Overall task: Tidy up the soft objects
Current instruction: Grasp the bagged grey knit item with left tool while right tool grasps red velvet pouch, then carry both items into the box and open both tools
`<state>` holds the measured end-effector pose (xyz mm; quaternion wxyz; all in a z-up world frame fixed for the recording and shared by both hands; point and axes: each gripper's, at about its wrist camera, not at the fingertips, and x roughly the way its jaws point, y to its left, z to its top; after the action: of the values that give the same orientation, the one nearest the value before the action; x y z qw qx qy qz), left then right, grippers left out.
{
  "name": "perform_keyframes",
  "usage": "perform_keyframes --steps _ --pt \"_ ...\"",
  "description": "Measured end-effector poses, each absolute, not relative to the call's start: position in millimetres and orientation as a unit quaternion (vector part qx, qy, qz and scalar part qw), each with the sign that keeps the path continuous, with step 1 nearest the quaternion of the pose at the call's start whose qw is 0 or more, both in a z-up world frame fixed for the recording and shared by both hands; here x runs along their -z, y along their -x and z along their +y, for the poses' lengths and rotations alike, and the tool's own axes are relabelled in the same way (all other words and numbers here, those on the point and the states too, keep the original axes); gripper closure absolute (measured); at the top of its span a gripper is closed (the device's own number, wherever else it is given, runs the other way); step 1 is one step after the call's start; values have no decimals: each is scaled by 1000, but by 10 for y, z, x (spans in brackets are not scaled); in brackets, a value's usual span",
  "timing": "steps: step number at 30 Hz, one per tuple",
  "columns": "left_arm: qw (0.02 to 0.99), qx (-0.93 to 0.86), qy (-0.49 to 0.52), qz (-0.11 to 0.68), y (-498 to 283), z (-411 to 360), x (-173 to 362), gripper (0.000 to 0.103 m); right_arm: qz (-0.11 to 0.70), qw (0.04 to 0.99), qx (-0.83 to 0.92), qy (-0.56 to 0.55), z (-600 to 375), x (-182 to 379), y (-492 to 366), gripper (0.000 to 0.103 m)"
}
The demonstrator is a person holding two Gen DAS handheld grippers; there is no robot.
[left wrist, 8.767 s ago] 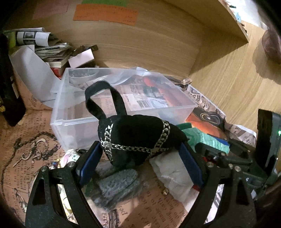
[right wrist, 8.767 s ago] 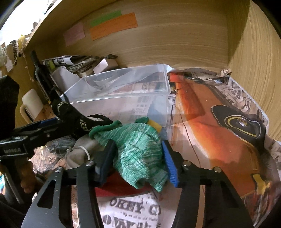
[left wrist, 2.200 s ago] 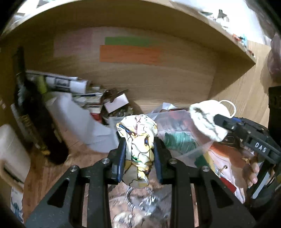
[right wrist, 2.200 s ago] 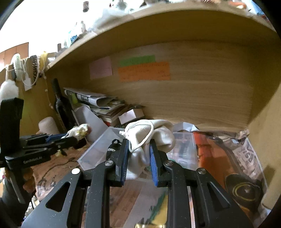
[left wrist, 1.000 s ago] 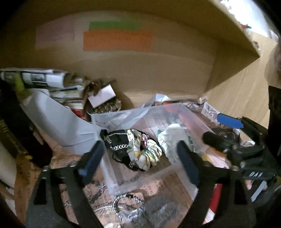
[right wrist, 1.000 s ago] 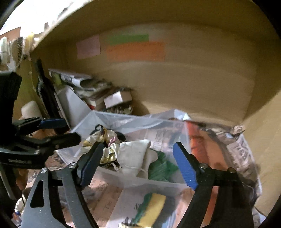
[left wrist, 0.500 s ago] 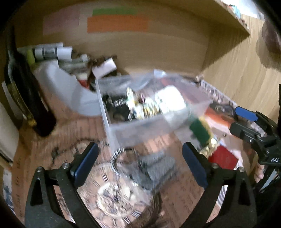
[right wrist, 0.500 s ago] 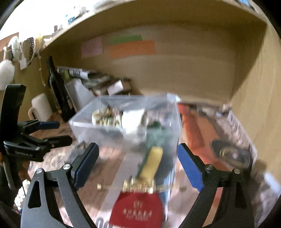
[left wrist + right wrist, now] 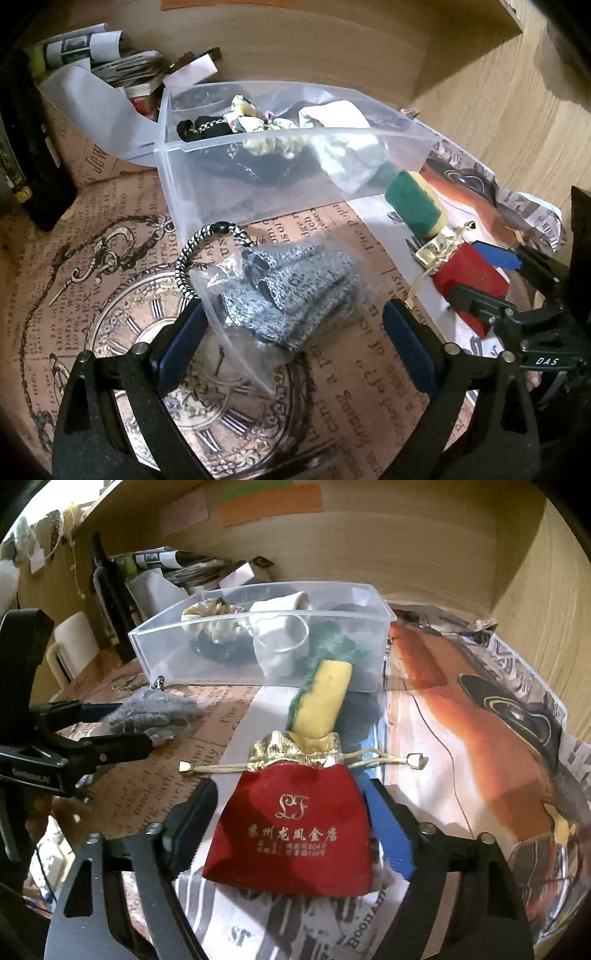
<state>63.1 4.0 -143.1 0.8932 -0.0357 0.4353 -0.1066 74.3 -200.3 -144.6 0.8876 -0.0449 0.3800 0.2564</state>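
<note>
A clear plastic bin point(image 9: 207, 173) point(image 9: 376, 653) holds a black chained pouch point(image 9: 201, 127), a patterned cloth point(image 9: 245, 116) and a white drawstring bag point(image 9: 280, 635). My left gripper point(image 9: 291, 332) is open around grey knitted gloves in a clear bag point(image 9: 291, 288). My right gripper point(image 9: 291, 812) is open around a red velvet pouch with a gold top point(image 9: 295, 834), also seen in the left wrist view point(image 9: 467, 278). A yellow and green sponge point(image 9: 323, 701) point(image 9: 413, 206) leans against the bin.
A black-and-white cord loop point(image 9: 205, 240) lies by the gloves. Papers and a small box point(image 9: 129, 77) are piled behind the bin. A dark bottle point(image 9: 110, 590) and a white mug point(image 9: 74, 646) stand at the left. Wooden walls close the back and right.
Both grippers dropped their cloth and white bag into the bin, opened, then moved down: the left over the grey gloves, the right over the red pouch.
</note>
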Motion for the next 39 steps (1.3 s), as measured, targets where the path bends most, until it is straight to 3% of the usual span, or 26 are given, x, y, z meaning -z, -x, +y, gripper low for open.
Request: perform_keyframes --steps 2,9,14,39 --pt "893 106 36 436 -641 38 1437 19 381 886 -262 44 -1976 1460 -753 40" --pt "898 107 30 425 -619 31 1392 50 370 887 -268 67 -1924 1459 -715 61" --pt "903 110 22 414 -563 38 1334 60 363 884 -288 59 -1957 1397 -675 77" --pt "953 90 27 290 -773 108 316 62 208 942 -261 27 -2055 421 -1038 81"
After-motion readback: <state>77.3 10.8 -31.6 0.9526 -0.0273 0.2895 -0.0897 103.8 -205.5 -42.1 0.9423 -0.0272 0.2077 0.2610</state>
